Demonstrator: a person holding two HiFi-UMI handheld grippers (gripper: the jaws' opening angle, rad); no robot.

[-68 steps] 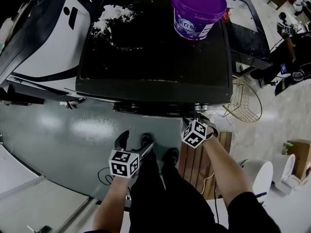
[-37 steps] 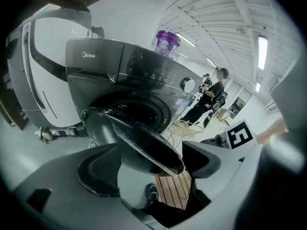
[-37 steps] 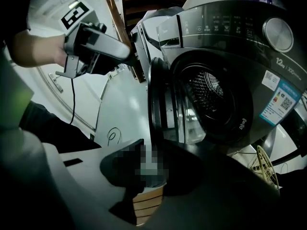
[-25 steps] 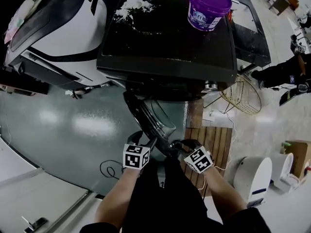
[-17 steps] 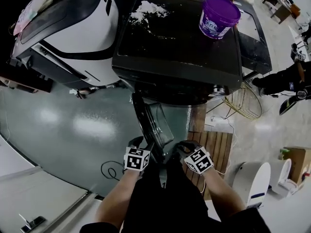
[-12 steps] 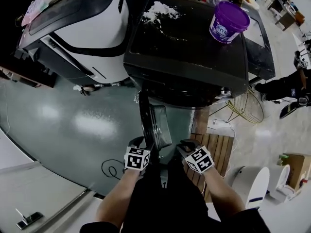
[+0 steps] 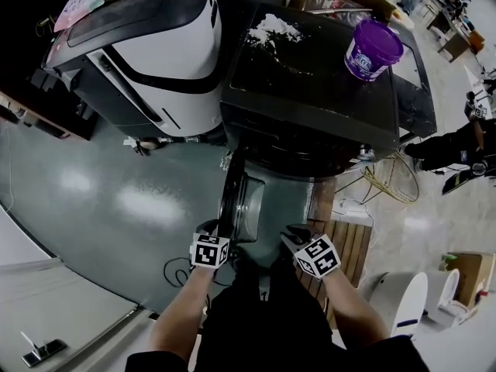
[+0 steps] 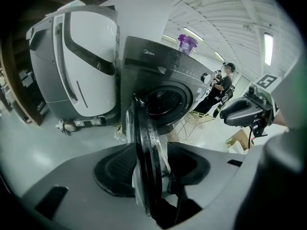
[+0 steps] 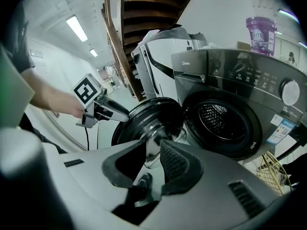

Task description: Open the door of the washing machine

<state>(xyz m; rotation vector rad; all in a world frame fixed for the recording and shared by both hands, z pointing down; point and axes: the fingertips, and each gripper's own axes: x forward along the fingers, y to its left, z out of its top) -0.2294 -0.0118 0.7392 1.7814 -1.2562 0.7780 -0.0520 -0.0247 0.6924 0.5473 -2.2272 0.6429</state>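
Note:
The dark front-loading washing machine (image 7: 310,91) stands with its round door (image 7: 232,200) swung out, edge-on to me. My left gripper (image 7: 219,229) holds the door's outer rim; in the left gripper view the rim (image 8: 146,176) sits between the pads of the left gripper (image 8: 152,162), whose jaws have just been closing on it. The drum opening (image 9: 223,123) is exposed. My right gripper (image 7: 291,235) hangs to the right of the door, apart from it. In its own view the right gripper (image 9: 152,159) shows a narrow empty gap, the door (image 9: 144,123) lying beyond.
A white machine (image 7: 155,45) stands left of the washer. On the washer's top are a purple tub (image 7: 373,49) and spilled white powder (image 7: 273,28). A wire basket (image 7: 391,180), wooden slats (image 7: 341,231) and a white bin (image 7: 403,301) lie to the right.
The door has swung further out, from slanted to edge-on. My left gripper went left with its rim. The right gripper has stayed beside the door's free edge, off it.

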